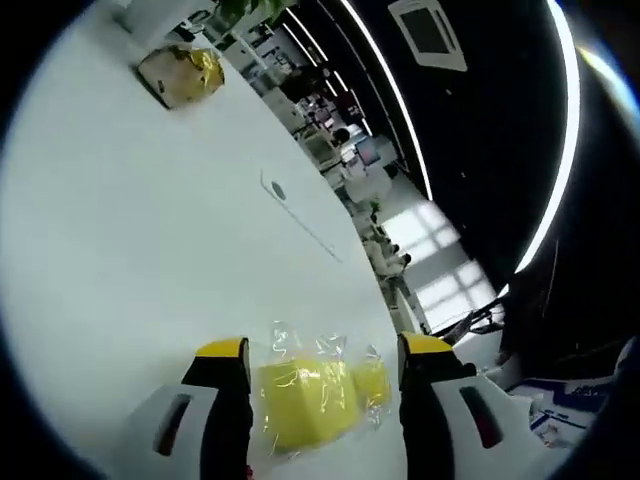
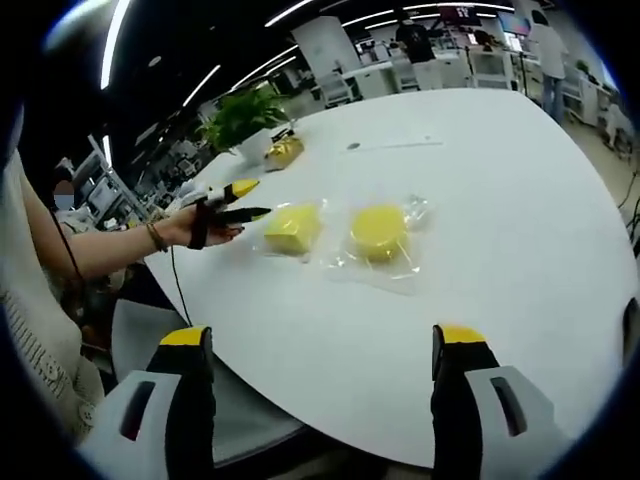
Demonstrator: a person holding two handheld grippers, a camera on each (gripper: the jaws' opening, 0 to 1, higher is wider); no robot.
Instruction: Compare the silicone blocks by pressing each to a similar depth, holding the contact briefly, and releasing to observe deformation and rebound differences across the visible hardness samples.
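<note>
We see bright ceiling strips (image 1: 565, 150) glaring on the white tabletop (image 1: 150, 230); fisheye bending warps edges, and the background blurs softly.

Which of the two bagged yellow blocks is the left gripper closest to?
The square block, just ahead of the left gripper. The round block lies on its far side, farther from those tips.
</note>
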